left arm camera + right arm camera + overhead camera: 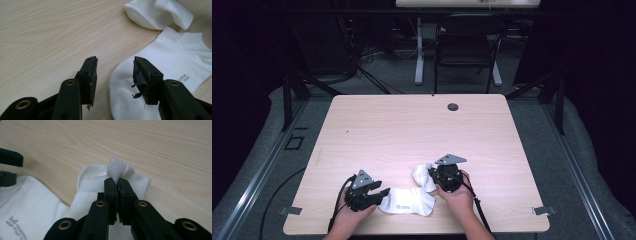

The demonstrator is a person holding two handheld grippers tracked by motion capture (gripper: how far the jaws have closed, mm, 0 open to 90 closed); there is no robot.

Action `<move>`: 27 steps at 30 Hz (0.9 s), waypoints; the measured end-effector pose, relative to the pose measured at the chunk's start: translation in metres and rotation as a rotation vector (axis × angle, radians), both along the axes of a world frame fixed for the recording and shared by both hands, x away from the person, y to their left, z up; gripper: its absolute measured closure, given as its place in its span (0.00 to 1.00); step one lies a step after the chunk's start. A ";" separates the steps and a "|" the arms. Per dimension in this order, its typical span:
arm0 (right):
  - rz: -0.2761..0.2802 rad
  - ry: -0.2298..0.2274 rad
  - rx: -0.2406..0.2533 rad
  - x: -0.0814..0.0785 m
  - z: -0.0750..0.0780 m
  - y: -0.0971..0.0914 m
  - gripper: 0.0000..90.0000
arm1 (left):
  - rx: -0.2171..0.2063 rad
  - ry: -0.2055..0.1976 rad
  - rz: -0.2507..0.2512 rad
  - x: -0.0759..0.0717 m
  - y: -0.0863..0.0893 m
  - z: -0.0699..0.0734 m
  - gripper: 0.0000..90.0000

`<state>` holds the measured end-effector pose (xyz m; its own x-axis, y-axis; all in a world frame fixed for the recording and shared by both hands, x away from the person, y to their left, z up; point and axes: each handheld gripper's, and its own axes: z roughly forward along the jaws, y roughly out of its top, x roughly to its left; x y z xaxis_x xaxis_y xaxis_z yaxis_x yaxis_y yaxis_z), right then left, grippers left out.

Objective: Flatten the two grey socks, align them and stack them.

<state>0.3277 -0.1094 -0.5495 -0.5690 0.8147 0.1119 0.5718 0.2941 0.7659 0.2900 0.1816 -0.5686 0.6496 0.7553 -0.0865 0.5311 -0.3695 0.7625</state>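
Right tongs (117,185) clamp a fold of the crumpled sock (100,190); left tongs (115,72) hang apart over the flat sock (172,65).

I see a bright table (412,125) under light from above, dark room around it, and soft blur up close.

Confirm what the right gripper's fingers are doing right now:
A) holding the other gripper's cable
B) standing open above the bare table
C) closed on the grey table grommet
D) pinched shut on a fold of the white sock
D: in the right gripper view the right gripper has its fingers closed together, with a fold of the white sock bunched up between the tips.
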 end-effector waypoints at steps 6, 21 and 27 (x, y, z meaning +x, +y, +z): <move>0.007 -0.006 0.034 0.001 0.005 -0.003 0.97 | 0.005 -0.010 -0.004 0.003 -0.005 0.004 0.60; 0.020 0.007 0.075 0.003 0.004 -0.009 0.97 | 0.008 -0.035 -0.037 0.039 -0.056 0.020 0.91; 0.025 0.010 0.082 0.005 0.001 -0.006 0.97 | 0.007 -0.017 -0.012 0.049 -0.070 0.020 0.86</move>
